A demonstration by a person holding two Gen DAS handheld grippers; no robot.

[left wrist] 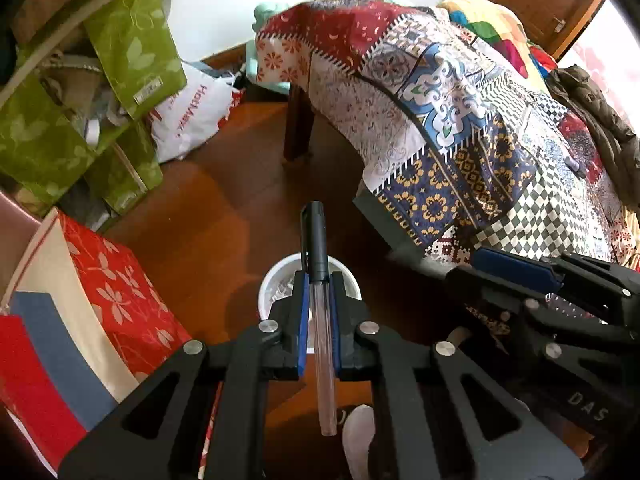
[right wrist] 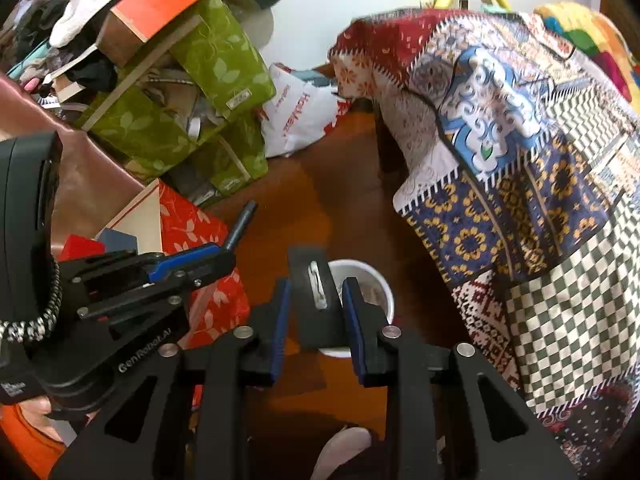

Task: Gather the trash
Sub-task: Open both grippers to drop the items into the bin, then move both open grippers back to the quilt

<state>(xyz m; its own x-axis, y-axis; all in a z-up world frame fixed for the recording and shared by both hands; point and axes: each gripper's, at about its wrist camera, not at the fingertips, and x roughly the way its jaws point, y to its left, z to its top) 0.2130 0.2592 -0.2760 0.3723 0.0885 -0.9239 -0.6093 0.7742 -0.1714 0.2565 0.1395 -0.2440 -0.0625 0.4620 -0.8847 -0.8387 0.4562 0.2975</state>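
My left gripper [left wrist: 319, 280] is shut on a pen [left wrist: 320, 264] with a black cap and clear barrel, held directly above a white round trash bin [left wrist: 352, 280] on the wooden floor. My right gripper [right wrist: 314, 288] is shut on a flat black card-like piece [right wrist: 316, 300] with a white mark, held over the same white bin [right wrist: 380, 292]. The right gripper also shows in the left wrist view [left wrist: 520, 268] at the right, and the left gripper with the pen [right wrist: 240, 224] shows in the right wrist view at the left.
A table draped with a patchwork cloth [left wrist: 460, 120] stands to the right. Green boxes [left wrist: 132, 40], a red floral box [left wrist: 120, 296] and a white plastic bag [left wrist: 192, 116] crowd the left. A white shoe [left wrist: 360, 440] is below the grippers.
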